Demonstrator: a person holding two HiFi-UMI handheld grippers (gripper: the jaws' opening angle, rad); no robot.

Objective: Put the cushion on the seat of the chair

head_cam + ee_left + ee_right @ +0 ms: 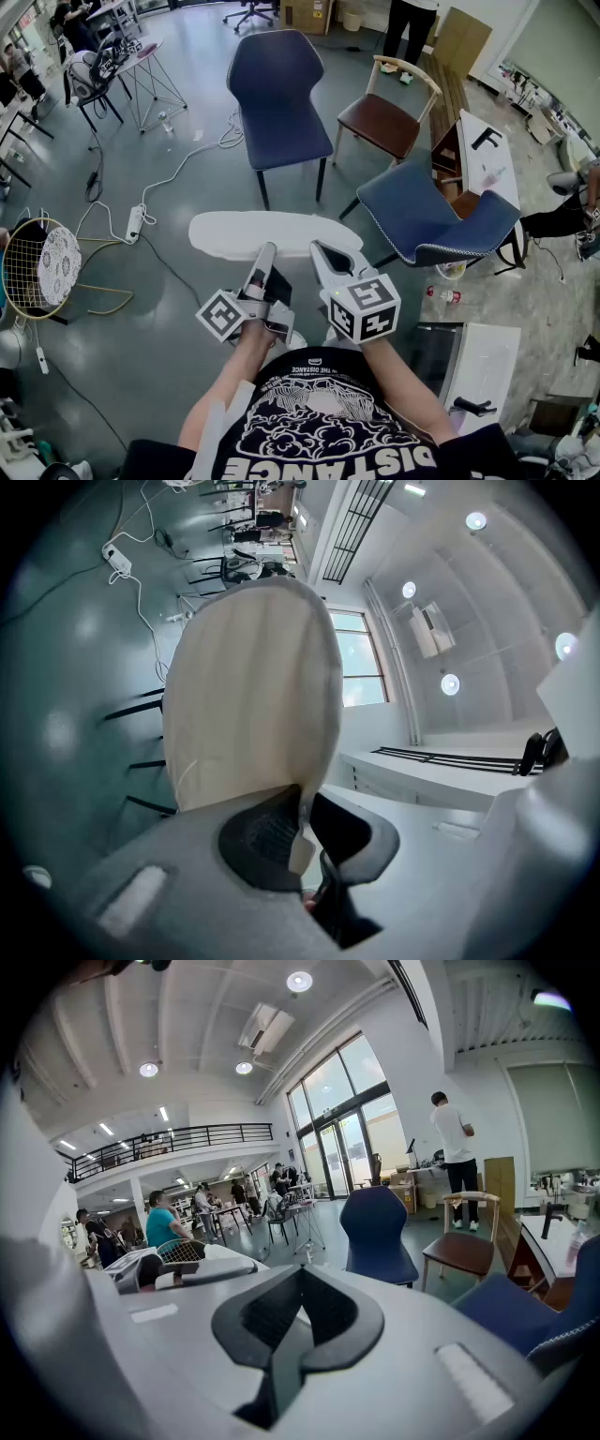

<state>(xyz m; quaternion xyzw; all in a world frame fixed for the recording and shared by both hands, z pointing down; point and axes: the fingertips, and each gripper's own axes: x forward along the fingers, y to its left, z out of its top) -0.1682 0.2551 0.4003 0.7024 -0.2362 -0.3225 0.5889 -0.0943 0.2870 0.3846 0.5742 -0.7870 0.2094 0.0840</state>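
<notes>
A pale oblong cushion [272,232] hangs level in front of me, above the floor. My left gripper [266,249] is shut on its near edge; in the left gripper view the cream cushion [253,686] rises broad out of the closed jaws [302,803]. My right gripper [322,249] sits at the same edge, a little to the right. Its jaws [298,1283] are closed with a thin pale sliver of fabric between the pads. A dark blue chair [278,94] stands upright just beyond the cushion, seat bare. A second blue chair [422,211] leans at the right.
A brown wooden chair [380,122] stands behind the blue ones, beside a white table [487,155]. A gold wire basket [42,267] and a power strip [134,223] with cables lie at the left. A person [411,23] stands at the back.
</notes>
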